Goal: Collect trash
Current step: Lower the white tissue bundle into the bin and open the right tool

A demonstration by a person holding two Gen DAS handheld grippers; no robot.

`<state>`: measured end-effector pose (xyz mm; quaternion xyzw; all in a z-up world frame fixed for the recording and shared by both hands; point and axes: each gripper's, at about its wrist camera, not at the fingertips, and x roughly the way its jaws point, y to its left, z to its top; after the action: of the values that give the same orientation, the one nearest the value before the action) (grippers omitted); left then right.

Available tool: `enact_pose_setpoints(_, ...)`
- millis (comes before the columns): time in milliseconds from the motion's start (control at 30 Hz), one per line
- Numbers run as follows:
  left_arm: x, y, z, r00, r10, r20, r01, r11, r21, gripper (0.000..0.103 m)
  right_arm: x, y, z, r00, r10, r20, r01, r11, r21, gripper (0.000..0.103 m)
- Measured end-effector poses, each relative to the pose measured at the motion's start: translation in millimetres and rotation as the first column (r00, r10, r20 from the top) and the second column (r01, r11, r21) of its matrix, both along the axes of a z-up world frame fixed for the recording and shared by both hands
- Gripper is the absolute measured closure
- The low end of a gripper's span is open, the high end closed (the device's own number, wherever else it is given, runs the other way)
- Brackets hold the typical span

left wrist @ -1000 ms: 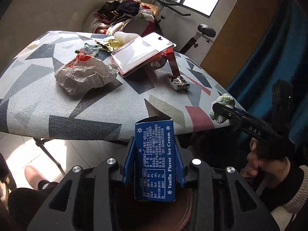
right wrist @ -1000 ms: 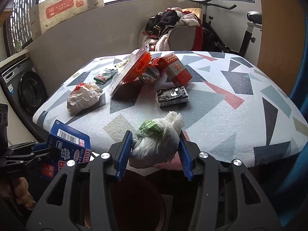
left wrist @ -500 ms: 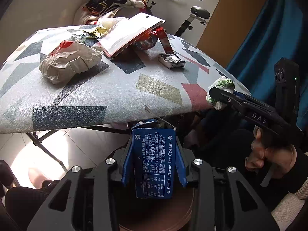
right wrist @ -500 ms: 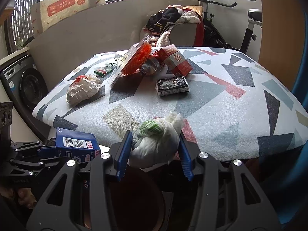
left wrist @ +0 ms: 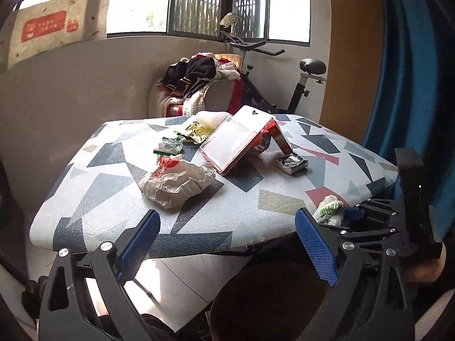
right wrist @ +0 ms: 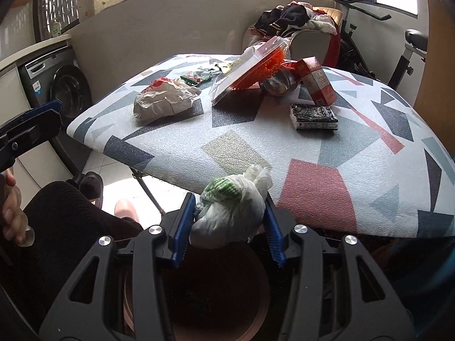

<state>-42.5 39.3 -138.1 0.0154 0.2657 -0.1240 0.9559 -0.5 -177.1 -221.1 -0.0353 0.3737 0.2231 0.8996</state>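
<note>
My left gripper (left wrist: 227, 216) hangs below the patterned table's (left wrist: 119, 170) near edge, jaws opening wide, with nothing between its blue pads (left wrist: 312, 244). My right gripper (right wrist: 229, 199) is shut on a crumpled white plastic bag with green stripes (right wrist: 233, 210), held over a round brown bin (right wrist: 263, 289). From the left wrist view the bag (left wrist: 330, 213) shows at right. Trash on the table: a crumpled paper bag (left wrist: 176, 182), a clear pack with orange contents (left wrist: 236, 142), a red carton (right wrist: 315, 82), a small dark packet (right wrist: 312, 118), and green wrappers (left wrist: 170, 147).
An exercise bike (left wrist: 301, 85) and a chair piled with clothes (left wrist: 196, 76) stand behind the table. A washing machine (right wrist: 62, 91) is at left, a blue curtain (left wrist: 412, 85) at right. A person's leg (right wrist: 57, 227) and slipper (right wrist: 89, 184) are beside the bin.
My left jaws have sprung open and the blue ice cream box they held is gone from view. The left view has tilted up. The right gripper shifted a little, still holding the bag.
</note>
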Motion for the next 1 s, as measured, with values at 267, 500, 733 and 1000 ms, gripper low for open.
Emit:
enact_pose_setpoints(267,9.1,23.6,-17.2,0.993,0.087,-0.085,-0.092,0.994,-0.054,0.010,-5.9,59.3,-59.5,0.963,0.183,-0.198,-0.213,0.967,-0.140,0.055)
enact_pose_setpoints(500,10.6,20.1,-21.3,0.993,0.070,-0.099,-0.075,0.996,-0.052,0.009,-7.8,71.7,-72.7,0.948,0.203,-0.247,-0.249,0.953,-0.172,0.055)
enact_pose_setpoints(733,14.8,29.3,-25.4,0.987,0.095,-0.128,-0.107,0.989,-0.098,0.010,-2.2,60.3,-63.5,0.956,0.176,-0.236,-0.209,0.970,-0.123,0.053)
enact_pose_setpoints(1000,14.6,28.8,-25.4,0.987,0.097,-0.130,-0.109,0.990,-0.088,0.010,-1.8,56.7,-51.4,0.973,0.148,-0.178,-0.170,0.979,-0.112,0.035)
